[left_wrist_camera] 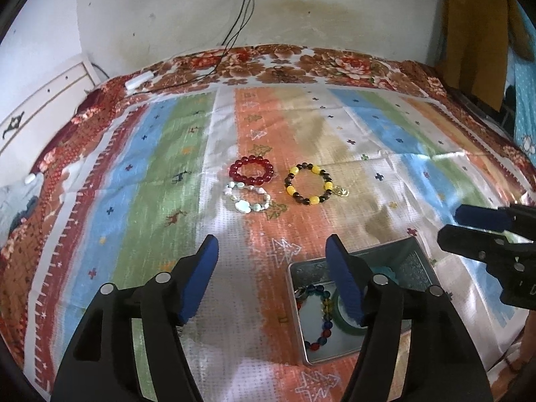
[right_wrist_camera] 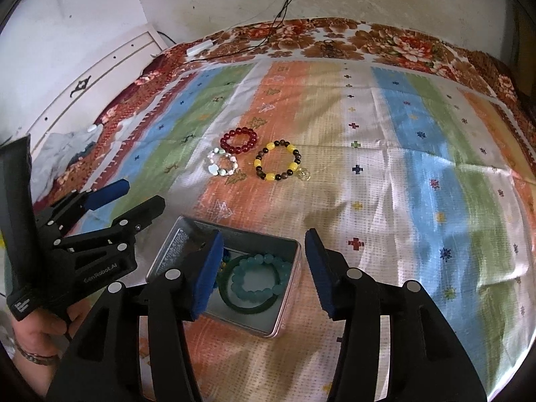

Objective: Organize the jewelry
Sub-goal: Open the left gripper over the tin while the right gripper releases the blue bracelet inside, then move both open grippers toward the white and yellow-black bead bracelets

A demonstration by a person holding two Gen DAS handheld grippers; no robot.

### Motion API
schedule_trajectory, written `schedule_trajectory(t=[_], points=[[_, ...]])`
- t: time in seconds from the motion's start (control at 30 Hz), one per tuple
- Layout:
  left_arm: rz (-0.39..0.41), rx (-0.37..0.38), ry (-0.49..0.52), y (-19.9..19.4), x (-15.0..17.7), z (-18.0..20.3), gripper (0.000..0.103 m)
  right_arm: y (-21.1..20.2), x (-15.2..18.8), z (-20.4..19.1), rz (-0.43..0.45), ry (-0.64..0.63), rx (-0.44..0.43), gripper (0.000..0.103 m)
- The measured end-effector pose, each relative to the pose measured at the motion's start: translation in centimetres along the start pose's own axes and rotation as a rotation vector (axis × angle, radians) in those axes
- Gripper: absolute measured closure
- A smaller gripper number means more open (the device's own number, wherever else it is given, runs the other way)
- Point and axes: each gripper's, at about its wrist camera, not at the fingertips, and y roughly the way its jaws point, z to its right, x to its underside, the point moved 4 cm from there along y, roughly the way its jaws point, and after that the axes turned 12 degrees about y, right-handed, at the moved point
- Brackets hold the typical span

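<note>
We see a bed covered by a striped, patterned cloth (left_wrist_camera: pixel 160 154) over a floral blanket (left_wrist_camera: pixel 348 63), against a stained white wall (left_wrist_camera: pixel 335 10) with a socket and black cables (left_wrist_camera: pixel 241 16) at upper centre. Mid-frame lie a red bead bracelet (left_wrist_camera: pixel 252 170), a pale shell bracelet (left_wrist_camera: pixel 248 197) and a yellow-and-dark bead bracelet (left_wrist_camera: pixel 309 184). At lower centre an open rectangular metal tin (right_wrist_camera: pixel 287 305) holds a turquoise bead bracelet (right_wrist_camera: pixel 261 276), a green bangle (right_wrist_camera: pixel 234 303) and a multicoloured bead bracelet (left_wrist_camera: pixel 321 318). The left claw (left_wrist_camera: pixel 272 281) and right claw (right_wrist_camera: pixel 264 274) are both released, grasping nothing.
</note>
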Motion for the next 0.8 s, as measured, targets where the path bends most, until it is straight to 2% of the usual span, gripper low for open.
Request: schedule_trajectory(t=[0.27, 0.43, 0.8], points=[[0.015, -0.020, -0.003, 0.8, -1.4, -1.2, 0.033, 1.1, -1.2, 0.2, 0.017, 0.013, 0.017, 0.049], [-0.011, 0.001, -0.045, 2.3, -2.2, -2.3, 0.033, 2.0, -2.3, 0.2, 0.032, 0.011, 0.039, 0.049], [-0.037, -0.021, -0.083, 4.5, -3.1, -4.3, 0.033, 3.7, -4.5, 1.1, 0.051, 0.012, 0.095, 0.048]])
